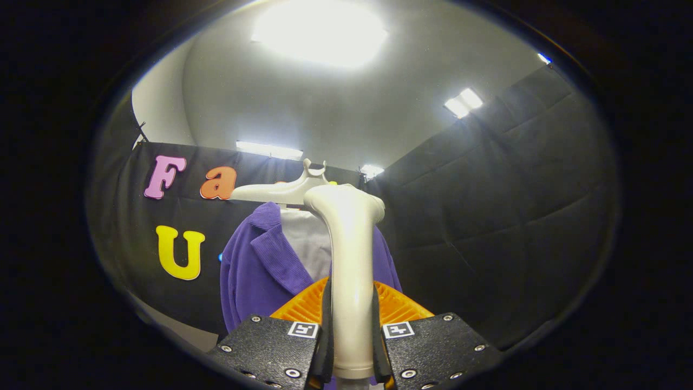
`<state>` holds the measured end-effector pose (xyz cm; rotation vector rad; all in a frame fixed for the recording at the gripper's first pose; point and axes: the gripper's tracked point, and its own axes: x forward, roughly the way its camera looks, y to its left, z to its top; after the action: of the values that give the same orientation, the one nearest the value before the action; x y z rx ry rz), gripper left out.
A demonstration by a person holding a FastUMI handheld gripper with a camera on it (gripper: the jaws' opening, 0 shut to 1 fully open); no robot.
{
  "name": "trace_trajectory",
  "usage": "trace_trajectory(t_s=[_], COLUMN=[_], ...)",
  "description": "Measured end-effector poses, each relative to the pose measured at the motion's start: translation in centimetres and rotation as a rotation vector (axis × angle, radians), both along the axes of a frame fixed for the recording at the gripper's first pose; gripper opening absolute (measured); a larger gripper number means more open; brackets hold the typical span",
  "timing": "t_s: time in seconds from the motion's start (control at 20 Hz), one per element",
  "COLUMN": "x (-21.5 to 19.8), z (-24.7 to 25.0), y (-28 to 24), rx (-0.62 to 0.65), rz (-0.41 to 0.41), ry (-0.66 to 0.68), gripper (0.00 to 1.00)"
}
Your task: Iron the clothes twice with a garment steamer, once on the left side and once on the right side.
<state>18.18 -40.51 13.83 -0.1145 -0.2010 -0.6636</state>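
Observation:
A cream garment steamer [351, 260] stands upright between my fingers, its handle clamped by both pads and its head curving forward at the top. My gripper [352, 336] is shut on that handle. Beyond the steamer hangs a purple corduroy jacket [260, 271] over a white shirt [308, 238], both on a cream hanger [281, 190]. The steamer's head is level with the hanger and the jacket's collar, toward the garment's right half. The steamer's handle and my orange finger parts [303, 309] hide the jacket's lower middle.
Black padded cloth [487, 216] walls the booth to the right and behind the jacket. A pale ceiling with bright lamps [319, 32] spreads above. A strip of light surface [184, 330] shows low to the left of the jacket.

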Motion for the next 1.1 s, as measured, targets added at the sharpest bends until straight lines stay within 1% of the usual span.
trace_trajectory(t_s=[0.2, 0.35, 0.55, 0.8, 1.1], x=[1.2, 2.6, 4.3, 5.0, 4.0], z=[0.1, -0.4, -2.9, -6.0, -10.1], y=[-2.4, -4.1, -6.1, -7.2, -7.3], rx=[0.011, 0.044, 0.088, 0.125, 0.172], rz=[-0.008, -0.003, -0.001, -0.001, -0.008], ry=[0.016, 0.025, 0.066, 0.115, 0.159], gripper=[0.29, 0.29, 0.29, 0.29, 0.29])
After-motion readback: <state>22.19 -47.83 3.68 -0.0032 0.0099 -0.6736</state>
